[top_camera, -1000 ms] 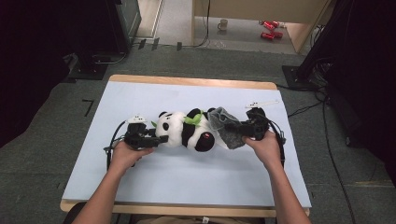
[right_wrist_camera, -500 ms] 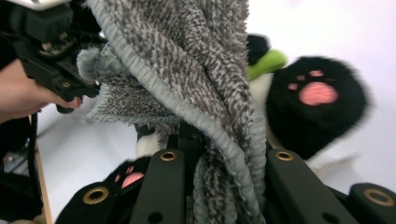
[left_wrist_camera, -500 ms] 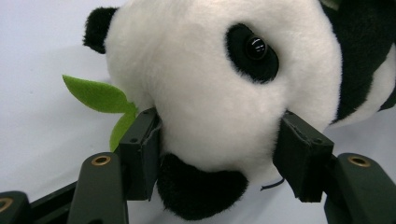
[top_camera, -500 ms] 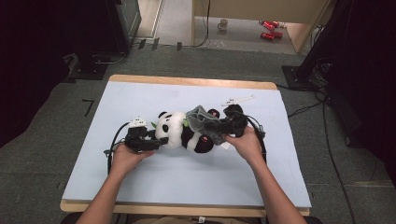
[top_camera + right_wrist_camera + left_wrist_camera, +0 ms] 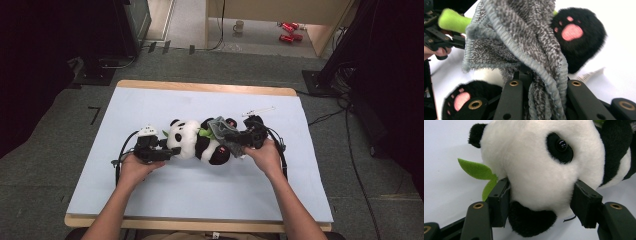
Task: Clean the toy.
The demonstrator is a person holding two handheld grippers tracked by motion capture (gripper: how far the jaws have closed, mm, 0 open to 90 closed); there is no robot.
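A black-and-white panda plush [image 5: 192, 142] lies on its back across the middle of the pale blue table [image 5: 200, 200], head to the left. My left gripper [image 5: 167, 151] is shut on the panda's head [image 5: 536, 165], one pad pressing into each side. A green felt leaf [image 5: 477, 170] sticks out beside the left pad. My right gripper [image 5: 235, 139] is shut on a grey knitted cloth [image 5: 222, 131], held over the panda's belly. In the right gripper view the cloth [image 5: 519, 42] hangs bunched between the jaws, with a black paw with pink pads [image 5: 576, 35] behind it and another [image 5: 466, 97] below.
A thin white strip [image 5: 258, 110] lies on the table behind the right gripper. Cables loop round both hands on the tabletop. Beyond the table's far wooden edge the floor holds a mug [image 5: 239, 25], red cans [image 5: 287, 31] and dark equipment stands.
My right gripper has carried the grey cloth leftward and slightly down, from past the panda's feet to over its belly. The left gripper and the panda's head have stayed put.
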